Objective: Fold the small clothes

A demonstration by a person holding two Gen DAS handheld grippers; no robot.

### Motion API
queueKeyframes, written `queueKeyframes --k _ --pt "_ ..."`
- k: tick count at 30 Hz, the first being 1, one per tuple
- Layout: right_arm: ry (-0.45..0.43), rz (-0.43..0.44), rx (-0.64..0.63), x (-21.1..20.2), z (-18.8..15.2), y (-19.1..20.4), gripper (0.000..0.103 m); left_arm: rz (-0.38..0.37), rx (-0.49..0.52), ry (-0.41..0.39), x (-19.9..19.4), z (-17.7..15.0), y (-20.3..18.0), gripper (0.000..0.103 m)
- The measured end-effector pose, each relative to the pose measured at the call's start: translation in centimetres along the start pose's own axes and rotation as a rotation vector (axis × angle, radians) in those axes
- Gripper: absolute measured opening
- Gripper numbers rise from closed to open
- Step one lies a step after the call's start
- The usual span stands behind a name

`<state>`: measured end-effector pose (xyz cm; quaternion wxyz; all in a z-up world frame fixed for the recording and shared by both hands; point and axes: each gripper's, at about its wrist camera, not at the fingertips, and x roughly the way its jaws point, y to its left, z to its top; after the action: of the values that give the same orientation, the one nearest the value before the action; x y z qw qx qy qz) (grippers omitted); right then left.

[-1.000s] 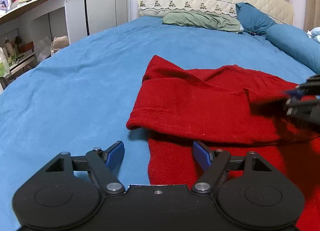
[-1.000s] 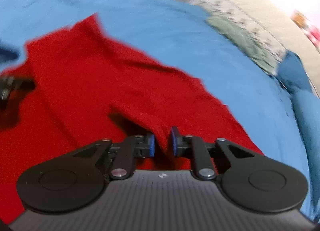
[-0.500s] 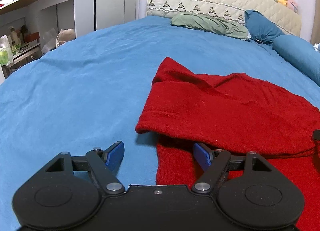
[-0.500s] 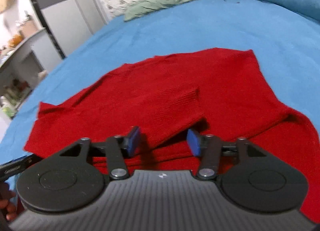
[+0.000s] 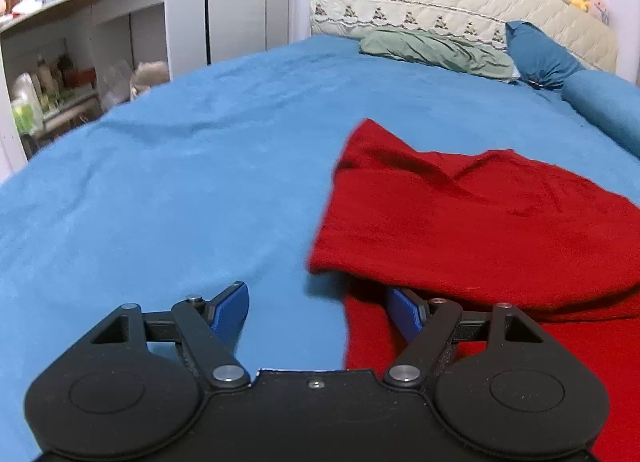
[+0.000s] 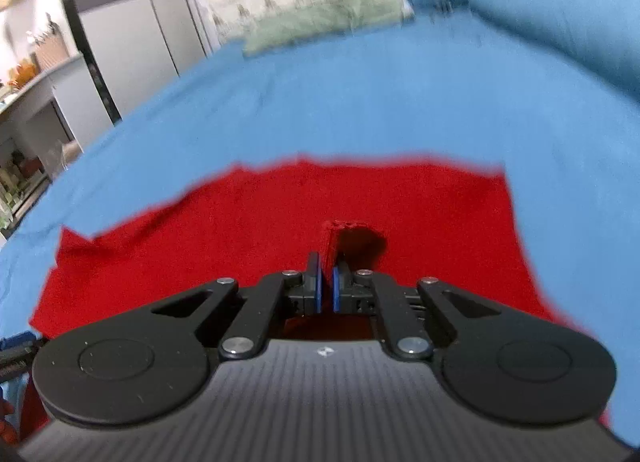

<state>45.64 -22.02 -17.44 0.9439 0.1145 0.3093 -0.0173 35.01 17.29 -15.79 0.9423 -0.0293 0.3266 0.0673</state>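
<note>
one fold seems done: the red sweater lies partly doubled on the bed. right claw has just clamped its cloth; left claw gapes empty. more folds remain.

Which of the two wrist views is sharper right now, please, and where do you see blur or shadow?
The left wrist view is sharp, with a dark shadow under the folded flap of the red garment. The right wrist view is motion-blurred across the blue bedspread and pillows, though the right gripper itself is crisp, with a shadow by the pinched fabric.
</note>
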Motion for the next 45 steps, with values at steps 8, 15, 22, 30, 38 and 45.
queueKeyframes --k 8,15,22,30,38,45 --pt "-0.115 -0.126 0.054 -2.6 5.6 -4.1 0.02 0.001 -0.014 0.006 0.9 0.1 0.5 0.079" --pt "0.026 -0.187 0.041 0.5 0.8 -6.3 0.02 0.003 0.003 0.026 0.7 -0.1 0.6 0.079" --pt "0.001 -0.256 -0.058 -1.5 -2.5 -6.3 0.088 -0.098 0.157 -0.121 -4.5 1.9 -1.8 0.077" --pt "-0.068 -0.12 -0.135 -1.9 -2.4 -4.1 0.094 -0.38 0.205 -0.025 2.1 6.9 -5.6 0.08" --pt "-0.021 -0.083 -0.144 0.2 -3.8 -3.6 0.094 -0.383 0.11 0.104 7.0 6.4 -3.7 0.079" --pt "-0.053 -0.005 -0.098 -0.5 -3.6 -4.6 0.094 -0.465 0.144 0.034 5.9 8.8 -3.9 0.081"
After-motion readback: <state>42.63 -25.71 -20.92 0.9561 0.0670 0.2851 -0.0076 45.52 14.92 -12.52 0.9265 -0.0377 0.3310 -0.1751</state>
